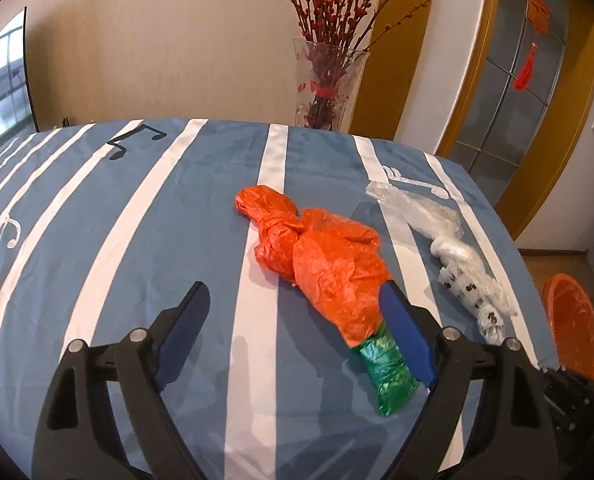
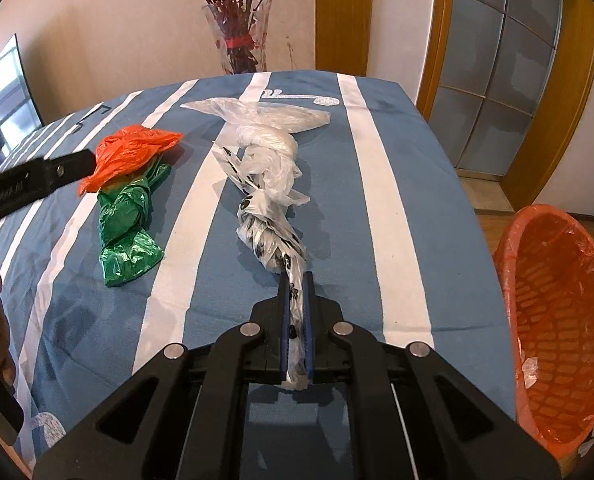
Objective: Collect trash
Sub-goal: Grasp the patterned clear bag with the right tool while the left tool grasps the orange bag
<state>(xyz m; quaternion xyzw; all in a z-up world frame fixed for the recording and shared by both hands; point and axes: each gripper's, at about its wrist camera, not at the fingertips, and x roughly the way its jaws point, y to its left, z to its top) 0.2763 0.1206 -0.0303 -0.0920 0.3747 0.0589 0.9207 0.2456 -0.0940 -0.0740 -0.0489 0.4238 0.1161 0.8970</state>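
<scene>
**Right gripper clamped on a knotted plastic bag; left gripper spread wide beside an orange bag**

A desk (image 2: 381, 184) covered by a blue cloth with white stripes is shown from two wrist cameras. In the right wrist view, the right gripper (image 2: 296, 280) is closed tightly on the near end of a twisted white bag with black print (image 2: 271, 236), which is knotted to a clear plastic bag (image 2: 257, 120) stretching away toward 12 o'clock. At 10 o'clock from that gripper, a crumpled orange bag (image 2: 133, 148) is seen tied to a green bag (image 2: 127, 232), both lying on the cloth. An orange mesh waste basket (image 2: 557, 320), lined with thin plastic, is placed off the desk edge at 3 o'clock.

In the left wrist view, the left gripper (image 1: 293, 292) is held with its fingers far apart; its right finger is just beside the orange bag (image 1: 329, 260), though contact cannot be told. The green bag (image 1: 385, 372) lies between the fingers, near the right one. The white and clear bags (image 1: 457, 260) are seen at 2 o'clock. A glass vase of red-budded branches (image 1: 329, 80) stands beyond the desk at 12 o'clock.
</scene>
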